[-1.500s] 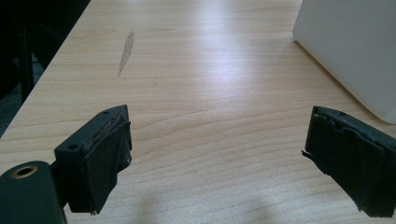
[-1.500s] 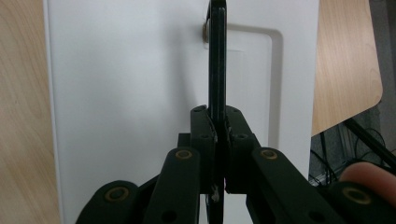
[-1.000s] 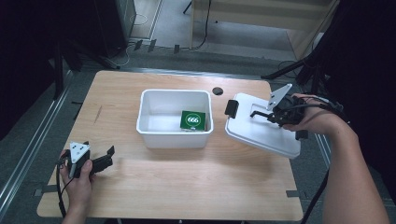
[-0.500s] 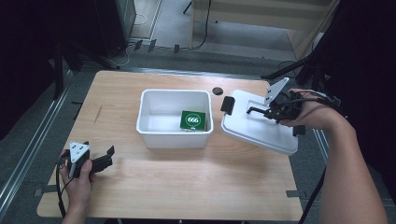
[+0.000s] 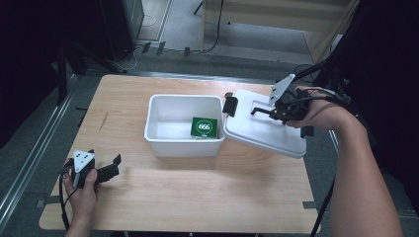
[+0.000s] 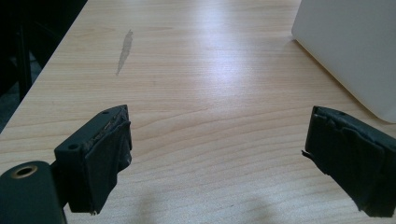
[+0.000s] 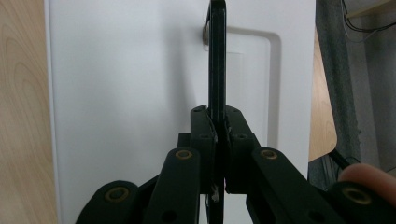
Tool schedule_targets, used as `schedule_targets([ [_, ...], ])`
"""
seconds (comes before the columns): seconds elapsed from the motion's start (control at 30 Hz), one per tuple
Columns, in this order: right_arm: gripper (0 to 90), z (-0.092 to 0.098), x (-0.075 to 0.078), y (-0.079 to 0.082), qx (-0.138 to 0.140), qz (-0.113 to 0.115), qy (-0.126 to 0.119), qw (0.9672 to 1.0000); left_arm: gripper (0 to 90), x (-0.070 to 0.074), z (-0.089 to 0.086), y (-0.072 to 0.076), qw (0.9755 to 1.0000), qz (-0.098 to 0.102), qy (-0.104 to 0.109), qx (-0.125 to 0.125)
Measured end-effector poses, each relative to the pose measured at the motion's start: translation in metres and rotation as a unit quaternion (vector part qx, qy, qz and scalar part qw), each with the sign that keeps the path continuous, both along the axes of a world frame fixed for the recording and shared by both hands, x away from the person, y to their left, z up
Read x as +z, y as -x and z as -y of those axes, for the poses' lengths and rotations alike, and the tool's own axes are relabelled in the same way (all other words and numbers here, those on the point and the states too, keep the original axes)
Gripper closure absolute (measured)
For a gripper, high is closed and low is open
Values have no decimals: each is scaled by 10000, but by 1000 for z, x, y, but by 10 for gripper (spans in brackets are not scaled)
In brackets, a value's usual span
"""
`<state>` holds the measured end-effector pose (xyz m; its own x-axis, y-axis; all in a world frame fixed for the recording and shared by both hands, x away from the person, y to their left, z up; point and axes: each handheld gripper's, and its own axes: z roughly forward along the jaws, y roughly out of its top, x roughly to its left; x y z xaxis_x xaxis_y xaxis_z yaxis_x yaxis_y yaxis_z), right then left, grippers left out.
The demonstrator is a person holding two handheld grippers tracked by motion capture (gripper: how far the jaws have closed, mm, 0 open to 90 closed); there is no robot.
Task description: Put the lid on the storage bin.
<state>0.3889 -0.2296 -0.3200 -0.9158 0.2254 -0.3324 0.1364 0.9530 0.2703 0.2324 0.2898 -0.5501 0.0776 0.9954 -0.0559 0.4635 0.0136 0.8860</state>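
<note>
table: front bare | right hand-held gripper: clamps lid handle, overhanging bin rim | left hand-held gripper: wide

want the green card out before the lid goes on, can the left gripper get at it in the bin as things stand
Probably yes. The left gripper is open and holds nothing, the bin is uncovered, and the lid, held by the right gripper, sits beside it, only its edge over the rim near the green card.

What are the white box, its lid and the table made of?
The white box looks like smooth plastic: even colour, rounded rim, soft shine. The lid, held by its black handle in the right gripper, looks like the same matte white plastic, moulded with a recessed panel. The table looks like wood, or a wood-look top: pale grain lines, slight gloss.
</note>
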Motion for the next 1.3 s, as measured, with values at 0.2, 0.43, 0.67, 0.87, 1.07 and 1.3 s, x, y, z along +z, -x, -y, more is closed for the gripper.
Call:
schedule_targets([
  [0.2, 854, -19, 1, -2, 134, -3, 10, 9999, 81, 0, 0, 0, 10000, 6, 18, 8],
  [0.43, 854, -37, 6, -3, 306, 42, -45, 9995, 81, 0, -1, 0, 10000, -8, 37, 6],
  [0.67, 854, -57, 4, -7, 458, -11, -69, 9989, 81, 0, -1, 0, 10000, -8, 55, 12],
  [0.87, 854, -74, 2, -8, 578, -51, -41, 9983, 81, 0, -2, 0, 10000, -25, 49, 19],
  [1.07, 854, -89, 2, -11, 678, -64, -49, 9977, 81, 0, -2, 0, 10000, -30, 54, 27],
  [1.3, 854, -108, 0, -12, 810, -50, -26, 9967, 81, 0, -2, -1, 9999, -21, 105, 37],
])
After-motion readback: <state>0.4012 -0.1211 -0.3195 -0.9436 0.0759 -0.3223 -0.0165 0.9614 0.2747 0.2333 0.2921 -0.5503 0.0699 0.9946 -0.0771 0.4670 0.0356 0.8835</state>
